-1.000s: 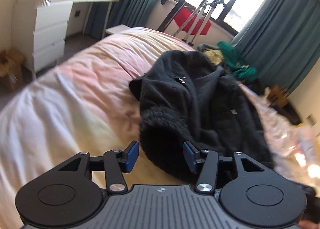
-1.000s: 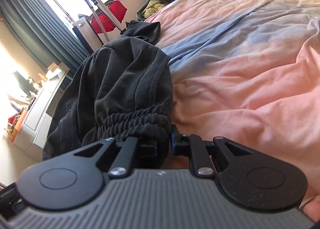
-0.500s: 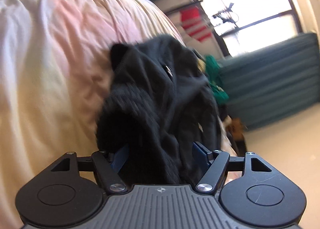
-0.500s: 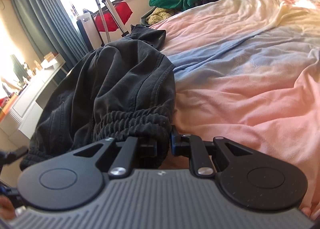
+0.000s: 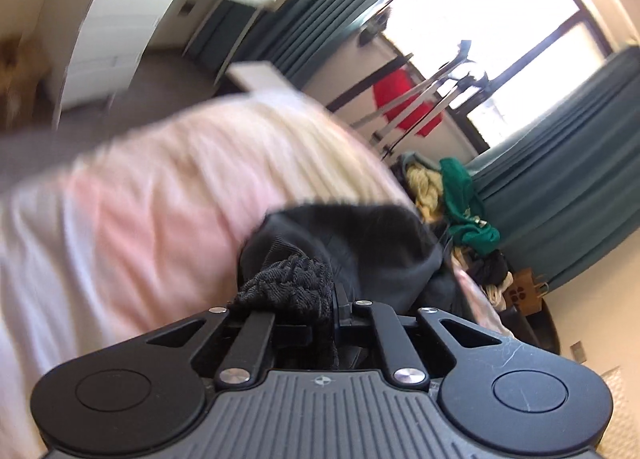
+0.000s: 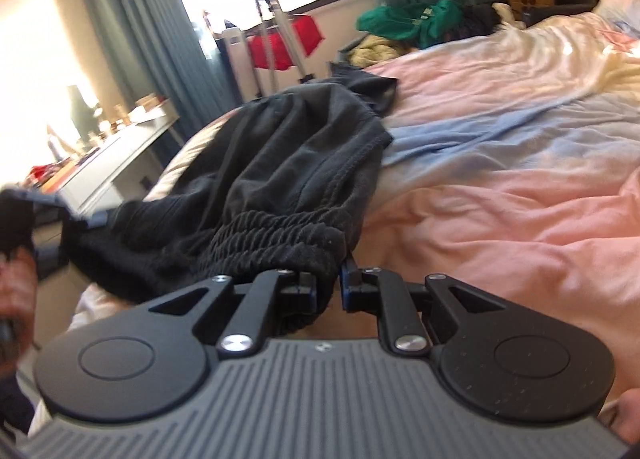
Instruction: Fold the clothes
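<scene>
Black fabric garment with a gathered elastic waistband, lying crumpled on the near edge of a bed covered by a pink, pale-blue and cream quilt. Right gripper: jaws closed on the ribbed waistband, the cloth bunched over the left finger. Left gripper: jaws drawn together, pinching a wad of black ribbed knit from the same garment, which trails away across the quilt; this view is tilted and motion-blurred. In the right wrist view the garment's far end spreads toward the bed's edge, and the left gripper's hand shows blurred at the left margin. Background: teal curtains flanking a bright window, a silver tripod before a red cloth, a green garment on a heap of clothes, and a white desk.
</scene>
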`<state>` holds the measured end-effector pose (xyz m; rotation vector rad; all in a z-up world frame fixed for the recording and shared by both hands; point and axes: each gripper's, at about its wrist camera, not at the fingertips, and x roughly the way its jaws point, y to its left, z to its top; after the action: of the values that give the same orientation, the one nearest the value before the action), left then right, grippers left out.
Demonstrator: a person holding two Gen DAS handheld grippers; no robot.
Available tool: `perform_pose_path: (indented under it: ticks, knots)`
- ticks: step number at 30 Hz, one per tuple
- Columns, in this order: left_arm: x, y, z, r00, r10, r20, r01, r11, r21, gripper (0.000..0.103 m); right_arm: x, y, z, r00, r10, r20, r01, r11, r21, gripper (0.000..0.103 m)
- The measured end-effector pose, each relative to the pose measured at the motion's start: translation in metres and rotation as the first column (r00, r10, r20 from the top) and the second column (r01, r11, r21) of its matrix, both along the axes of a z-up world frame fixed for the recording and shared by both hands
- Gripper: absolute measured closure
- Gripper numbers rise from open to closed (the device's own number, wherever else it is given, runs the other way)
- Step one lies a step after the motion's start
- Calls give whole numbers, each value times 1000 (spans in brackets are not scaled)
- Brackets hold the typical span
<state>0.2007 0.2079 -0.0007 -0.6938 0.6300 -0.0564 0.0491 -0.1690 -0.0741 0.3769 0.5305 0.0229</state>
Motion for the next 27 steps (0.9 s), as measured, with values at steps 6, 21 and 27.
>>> perform_pose_path:
  ticks: [6, 21, 27]
  knots:
    - [45, 56, 100, 991, 76, 111, -91, 985, 144, 95, 11, 89, 21, 963, 256, 87, -261, 964, 54, 88]
    - [148, 138, -22, 968, 226, -109, -165, 900, 403, 93, 103, 233, -43, 846, 534, -11, -521, 830, 198, 85]
    - [104, 153, -30, 973, 208, -98, -161, 920, 357, 44, 101, 237, -37, 823, 567, 2, -559, 810, 177, 63]
